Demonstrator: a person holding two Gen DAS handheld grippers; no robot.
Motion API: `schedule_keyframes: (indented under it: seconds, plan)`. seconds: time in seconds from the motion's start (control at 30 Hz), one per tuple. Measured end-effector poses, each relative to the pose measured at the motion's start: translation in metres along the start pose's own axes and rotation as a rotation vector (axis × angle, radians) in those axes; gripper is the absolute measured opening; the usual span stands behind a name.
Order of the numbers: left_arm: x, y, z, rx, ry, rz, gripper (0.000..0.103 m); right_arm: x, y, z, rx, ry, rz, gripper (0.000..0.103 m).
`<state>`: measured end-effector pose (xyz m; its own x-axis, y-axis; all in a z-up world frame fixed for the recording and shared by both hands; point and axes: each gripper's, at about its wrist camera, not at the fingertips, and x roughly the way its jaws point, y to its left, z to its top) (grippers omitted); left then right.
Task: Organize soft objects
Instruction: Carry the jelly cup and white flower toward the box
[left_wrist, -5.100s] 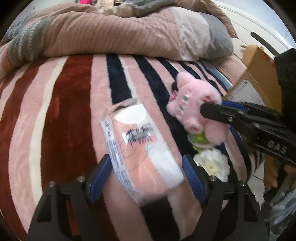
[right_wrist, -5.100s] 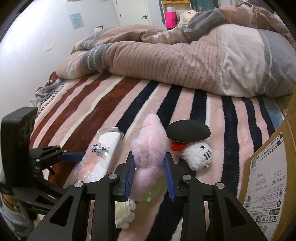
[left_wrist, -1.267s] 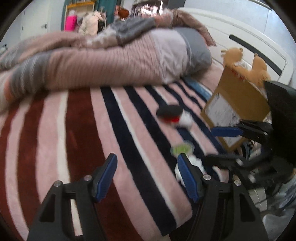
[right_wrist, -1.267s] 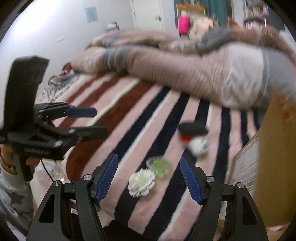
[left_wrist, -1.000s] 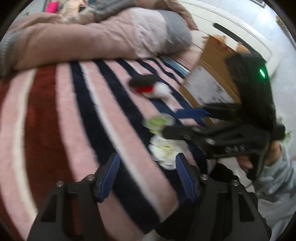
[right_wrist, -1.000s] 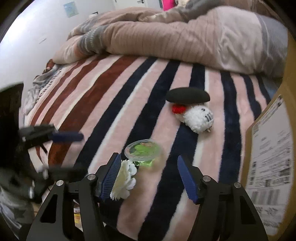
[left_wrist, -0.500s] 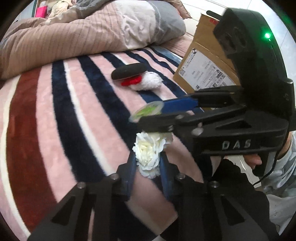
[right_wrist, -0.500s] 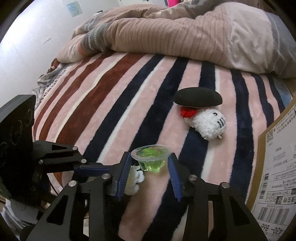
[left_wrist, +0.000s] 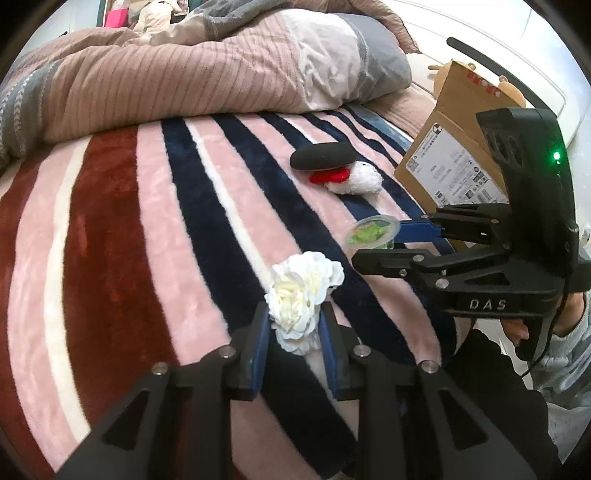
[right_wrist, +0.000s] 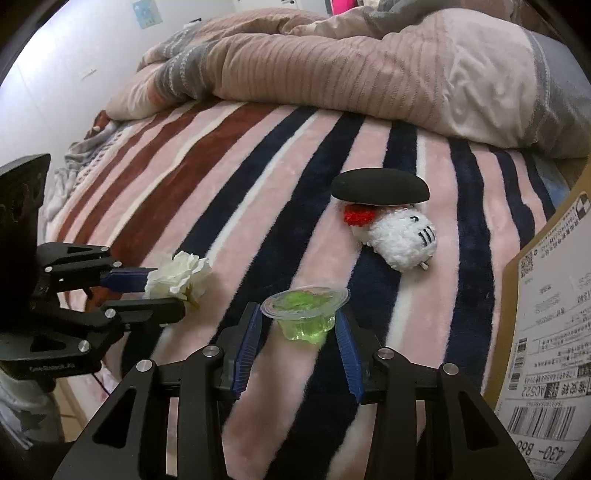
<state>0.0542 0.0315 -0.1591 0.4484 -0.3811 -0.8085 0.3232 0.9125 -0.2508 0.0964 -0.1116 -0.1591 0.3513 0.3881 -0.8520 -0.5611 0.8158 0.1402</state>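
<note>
My left gripper (left_wrist: 293, 332) is shut on a white fabric flower (left_wrist: 301, 291), held just above the striped blanket (left_wrist: 147, 221); the flower also shows in the right wrist view (right_wrist: 177, 275). My right gripper (right_wrist: 299, 332) is closed around a clear cup of green jelly (right_wrist: 304, 312), which also shows in the left wrist view (left_wrist: 373, 230). A white plush with a red tuft and a black cap (right_wrist: 388, 214) lies on the blanket beyond the cup, and shows in the left wrist view (left_wrist: 340, 170).
A cardboard box (right_wrist: 546, 314) stands at the right edge of the bed, seen too in the left wrist view (left_wrist: 454, 155). A rumpled pink and grey duvet (left_wrist: 184, 70) is heaped across the far side. The bed's near edge is just below both grippers.
Both grippers came down open over the bed and closed: the left on the white flower, the right on the jelly cup. The pink plush and tissue pack seen earlier are gone from view.
</note>
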Motion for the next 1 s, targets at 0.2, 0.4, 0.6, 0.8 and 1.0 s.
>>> schedule_keyframes:
  seconds: [0.2,0.4,0.6,0.8,1.0]
  plan:
    - [0.005,-0.001,0.006,0.001,-0.004,0.012,0.023,0.001,0.002,0.0,-0.031,-0.01,-0.021,0.036]
    - [-0.008,-0.005,0.008,0.009,-0.036,0.041,0.02,-0.018,0.016,-0.002,-0.072,-0.052,-0.017,0.036]
    - [-0.051,-0.016,0.014,0.012,-0.112,0.079,0.02,-0.071,0.033,-0.002,-0.107,-0.152,0.007,0.036]
    - [-0.101,-0.048,0.029,0.068,-0.201,0.116,0.02,-0.135,0.042,0.0,-0.136,-0.284,0.01,0.036]
    - [-0.134,-0.093,0.054,0.134,-0.277,0.109,0.02,-0.196,0.028,-0.006,-0.125,-0.408,-0.022,0.036]
